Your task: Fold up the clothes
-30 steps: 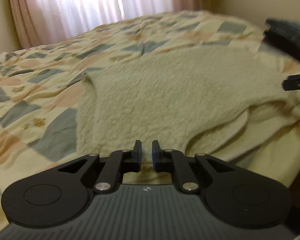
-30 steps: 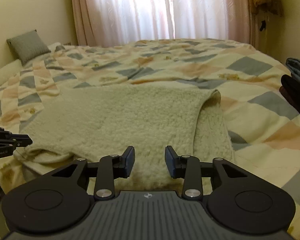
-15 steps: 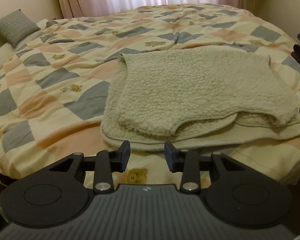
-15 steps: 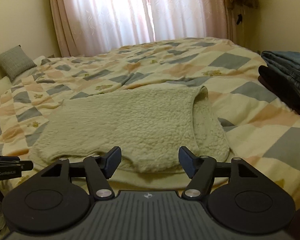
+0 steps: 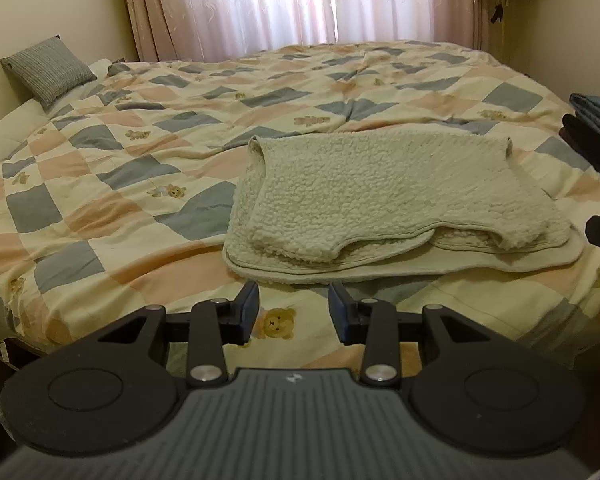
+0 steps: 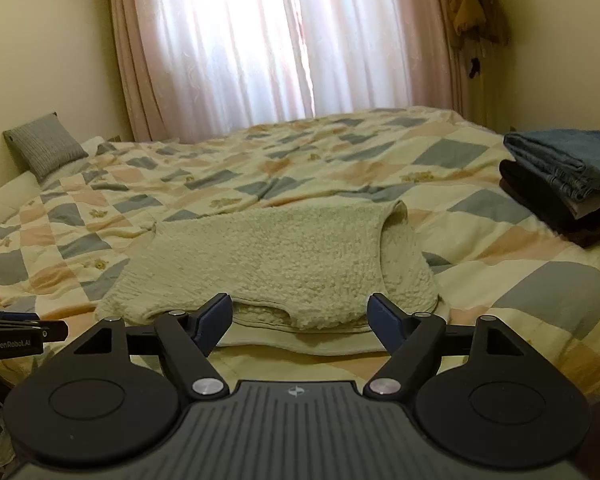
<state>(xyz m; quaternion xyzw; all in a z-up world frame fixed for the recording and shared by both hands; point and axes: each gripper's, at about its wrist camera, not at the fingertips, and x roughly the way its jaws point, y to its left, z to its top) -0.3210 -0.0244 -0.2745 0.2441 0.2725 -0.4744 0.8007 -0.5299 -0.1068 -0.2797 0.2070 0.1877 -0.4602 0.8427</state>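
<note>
A cream fleece garment [image 5: 380, 196] lies folded over on the patchwork quilt [image 5: 140, 160], near the bed's front edge. My left gripper [image 5: 294, 312] hovers open just short of the garment's front hem, holding nothing. In the right wrist view the same fleece garment [image 6: 268, 264] spreads ahead of my right gripper [image 6: 300, 316], which is wide open and empty above the hem. The tip of the right gripper shows at the right edge of the left wrist view, and the left gripper [image 6: 16, 336] pokes in at the left edge of the right wrist view.
A stack of folded dark and blue clothes [image 6: 568, 184] sits on the bed's right side. A grey cushion [image 5: 48, 70] leans at the far left by the wall. Pink curtains [image 6: 268, 40] cover the window behind the bed. The patchwork quilt [image 6: 500, 240] spreads around the garment.
Both grippers have opened and drawn back from the fleece garment toward the bed's front edge. The garment now lies released and folded on the quilt.
</note>
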